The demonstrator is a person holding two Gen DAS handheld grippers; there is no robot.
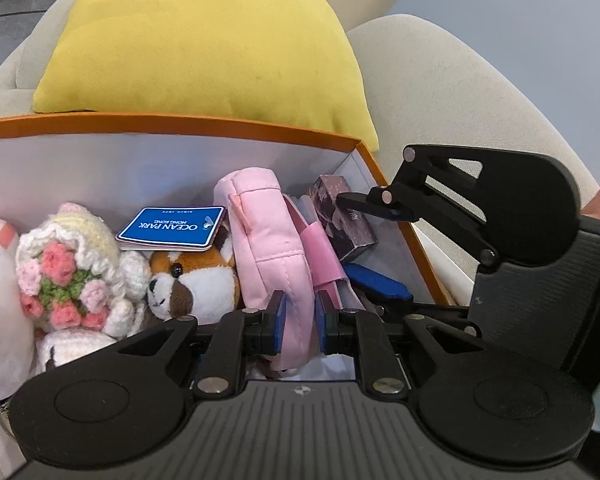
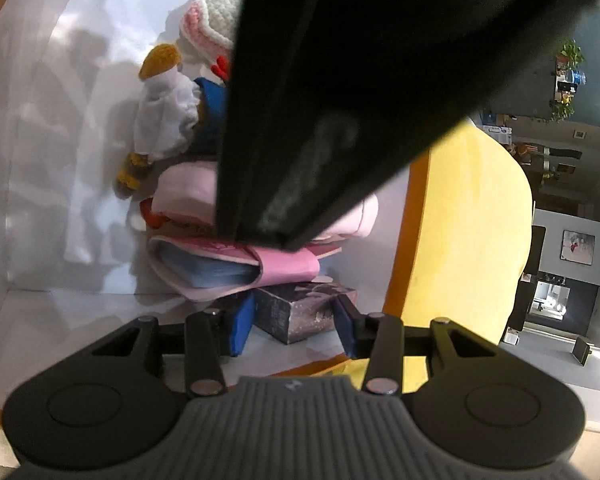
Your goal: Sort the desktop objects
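**A:** Start at the right gripper (image 2: 296,330). How do its fingers stand?

**B:** Apart, with the small rectangular cardboard box printed in mauve and grey (image 2: 300,310) between the blue pads. The left-hand pad looks to be right at the box's near corner; the right-hand pad (image 2: 345,334) sits just beside its other end. I can't tell whether either one presses yet, so I wouldn't call it a grip.

**A:** Which way does the box run?

**B:** In the right wrist view its long axis goes roughly from eight o'clock to two o'clock, so it lies skewed across the gap rather than square to it. In my judgement the closing turns on that: the pads would meet corners first, and the box could twist.

**A:** And the left gripper (image 1: 300,322)?

**B:** Clamped on the soft pink fabric pouch (image 1: 274,248), the pads pinching its lower edge. The pouch stands up at twelve o'clock from those fingers.

**A:** Where is the box from there?

**B:** At about two o'clock, beyond the pouch, in the far right corner of the orange-rimmed white carton (image 1: 260,130), with the right gripper's black finger reaching over it. So the right hand is clearly the nearer one.

**A:** Anything crowding it?

**B:** A folded pink wallet-like case (image 2: 236,268) lies just behind the box at twelve o'clock, touching or nearly so.
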